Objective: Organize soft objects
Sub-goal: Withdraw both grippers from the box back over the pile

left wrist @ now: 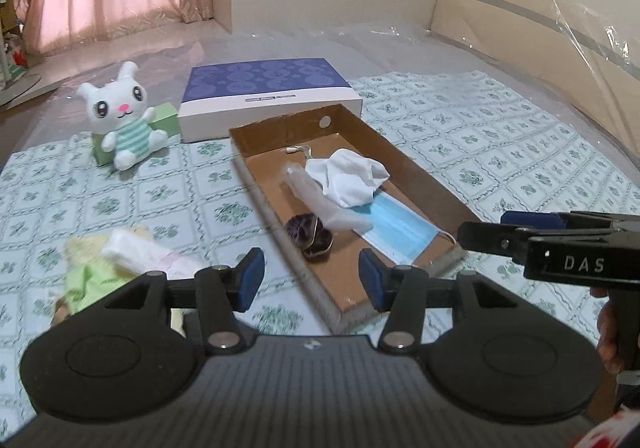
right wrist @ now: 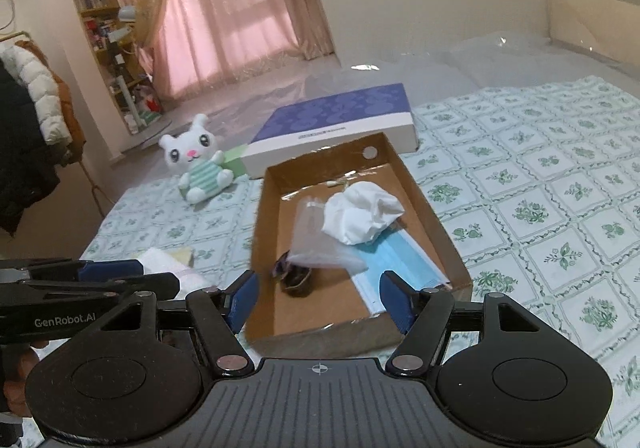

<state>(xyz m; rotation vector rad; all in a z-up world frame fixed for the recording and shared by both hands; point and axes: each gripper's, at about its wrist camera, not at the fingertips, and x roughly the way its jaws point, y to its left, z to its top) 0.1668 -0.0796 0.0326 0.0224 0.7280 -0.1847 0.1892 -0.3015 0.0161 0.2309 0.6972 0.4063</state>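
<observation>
While angled downward, both claws (left wrist: 311, 280) (right wrist: 318, 302) gape empty.

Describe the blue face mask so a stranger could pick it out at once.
Find the shallow brown cardboard tray on the green-patterned white bedspread, in front of the purple-topped box. Inside it, the flat light-blue pleated face mask lies along the right wall at the near end, partly under a crumpled white cloth. It is the only blue item there.

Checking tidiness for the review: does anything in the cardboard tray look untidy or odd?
Yes. In the cardboard tray, the white cloth lies crumpled on the blue face mask, with a clear plastic bag draped loosely across a dark purple item.
</observation>
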